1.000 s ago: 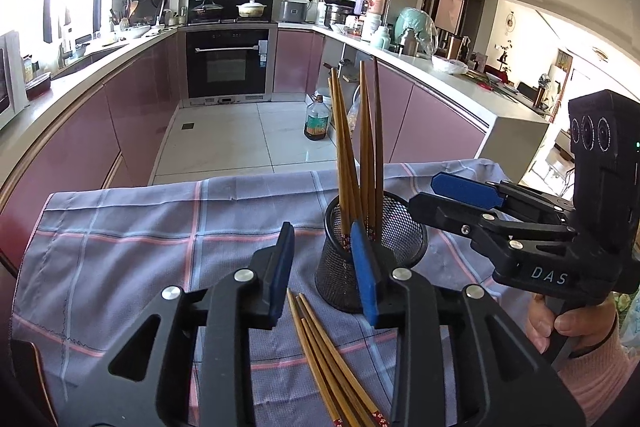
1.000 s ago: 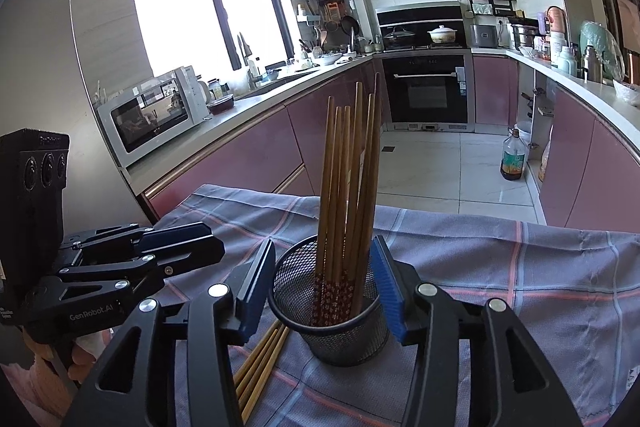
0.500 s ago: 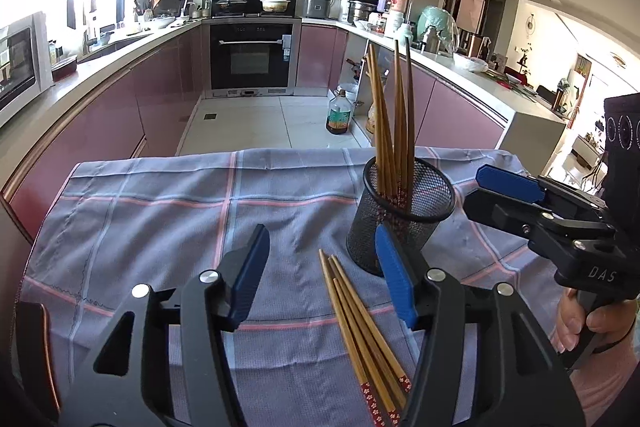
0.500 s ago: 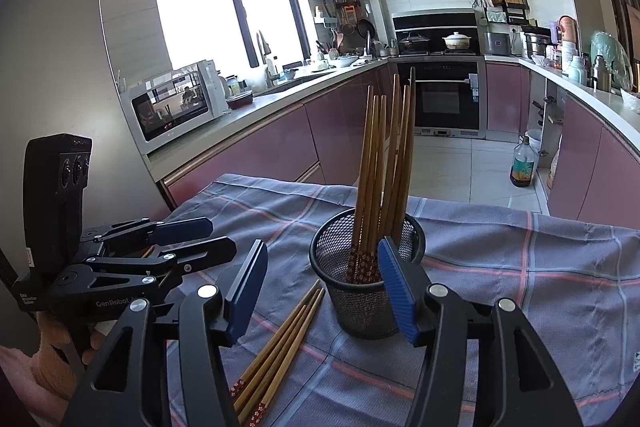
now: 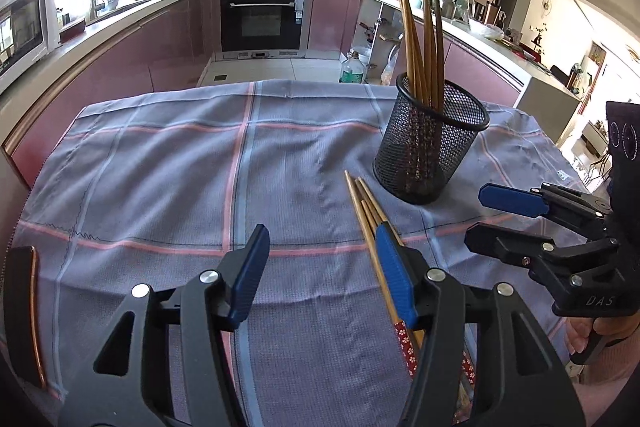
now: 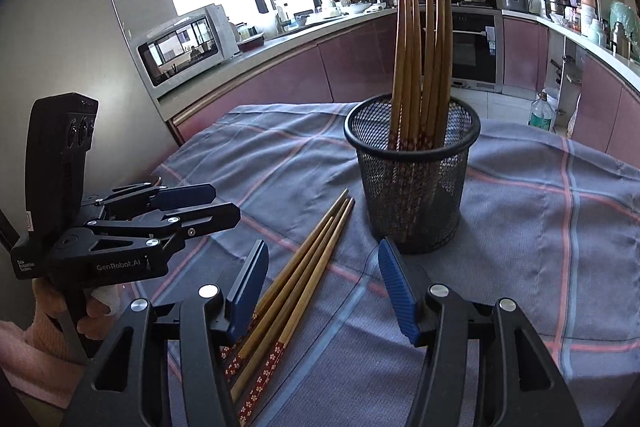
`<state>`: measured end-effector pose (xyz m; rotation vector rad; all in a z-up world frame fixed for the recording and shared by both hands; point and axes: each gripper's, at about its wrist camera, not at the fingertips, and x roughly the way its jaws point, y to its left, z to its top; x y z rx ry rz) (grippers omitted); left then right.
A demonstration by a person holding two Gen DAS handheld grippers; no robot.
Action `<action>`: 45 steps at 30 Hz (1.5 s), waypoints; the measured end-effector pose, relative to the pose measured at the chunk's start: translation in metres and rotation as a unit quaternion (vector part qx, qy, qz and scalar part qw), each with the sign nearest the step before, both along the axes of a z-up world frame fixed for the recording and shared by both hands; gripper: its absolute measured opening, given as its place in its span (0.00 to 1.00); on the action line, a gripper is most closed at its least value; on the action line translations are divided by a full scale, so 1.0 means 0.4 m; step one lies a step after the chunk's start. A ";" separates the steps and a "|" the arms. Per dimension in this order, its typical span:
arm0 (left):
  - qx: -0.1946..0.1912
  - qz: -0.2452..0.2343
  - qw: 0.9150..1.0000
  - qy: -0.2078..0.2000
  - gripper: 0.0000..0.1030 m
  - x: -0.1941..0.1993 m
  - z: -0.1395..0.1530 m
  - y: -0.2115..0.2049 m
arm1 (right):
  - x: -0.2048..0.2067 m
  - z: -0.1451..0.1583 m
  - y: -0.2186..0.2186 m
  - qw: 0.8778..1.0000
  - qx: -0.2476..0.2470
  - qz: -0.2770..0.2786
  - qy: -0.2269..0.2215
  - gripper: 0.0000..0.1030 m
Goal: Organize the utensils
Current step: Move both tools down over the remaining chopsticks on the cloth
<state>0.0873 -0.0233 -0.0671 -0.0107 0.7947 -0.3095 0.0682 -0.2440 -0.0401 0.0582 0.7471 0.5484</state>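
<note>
A black mesh cup [image 5: 430,143] [image 6: 414,179] stands upright on the checked cloth and holds several wooden chopsticks [image 5: 422,39] [image 6: 424,59]. Several loose chopsticks [image 5: 370,215] [image 6: 304,267] with red flowered ends lie on the cloth beside the cup. My left gripper [image 5: 320,279] is open and empty, its right finger over the loose chopsticks. My right gripper [image 6: 320,287] is open and empty, just short of the cup, with the loose chopsticks under its left finger. Each gripper shows in the other's view, the right [image 5: 496,215] and the left [image 6: 216,203].
The grey-blue cloth [image 5: 160,179] [image 6: 560,227] with pink lines covers the table. A dark tablet-like object [image 5: 24,311] lies at the table's left edge. Purple kitchen cabinets, an oven and a microwave [image 6: 184,43] stand beyond the table.
Both grippers have pulled back and up from the cup. The left one has swung left, so the cup now sits farther to its right. The cup and loose chopsticks have not moved.
</note>
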 end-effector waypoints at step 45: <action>0.038 -0.045 0.997 0.049 0.49 -0.032 -0.136 -0.077 | -0.029 -0.106 0.054 0.996 -0.064 0.013 0.063 0.21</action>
